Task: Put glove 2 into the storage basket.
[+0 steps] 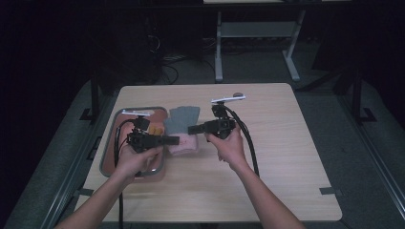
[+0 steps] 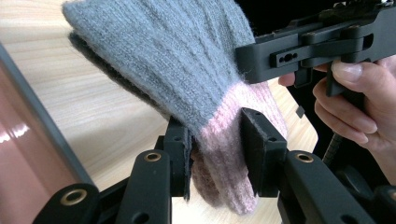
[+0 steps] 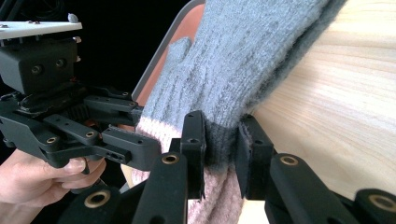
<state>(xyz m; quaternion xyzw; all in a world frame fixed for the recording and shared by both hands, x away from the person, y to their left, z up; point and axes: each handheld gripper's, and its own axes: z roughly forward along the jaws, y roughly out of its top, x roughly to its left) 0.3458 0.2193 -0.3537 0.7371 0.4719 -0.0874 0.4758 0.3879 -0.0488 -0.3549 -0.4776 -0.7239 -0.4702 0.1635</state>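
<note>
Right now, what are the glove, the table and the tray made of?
The glove looks like soft knitted wool or acrylic yarn: ribbed stitches and fuzzy fibres show, grey with a pink cuff. The table looks like pale wood or wood-look laminate, with fine grain lines and a smooth matte top. The tray seems to be plastic or coated metal, since its reddish-brown inside is glossy with a grey rim.

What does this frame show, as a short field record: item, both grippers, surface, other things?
item: grey knitted glove with pink cuff, one or a stacked pair, unclear
left gripper: shut on the pink cuff
right gripper: shut on the cuff edge, at the grey-pink border
surface: light wooden table; glove fingers lie on it
other: grey-rimmed tray at table's left, orange item inside
</note>
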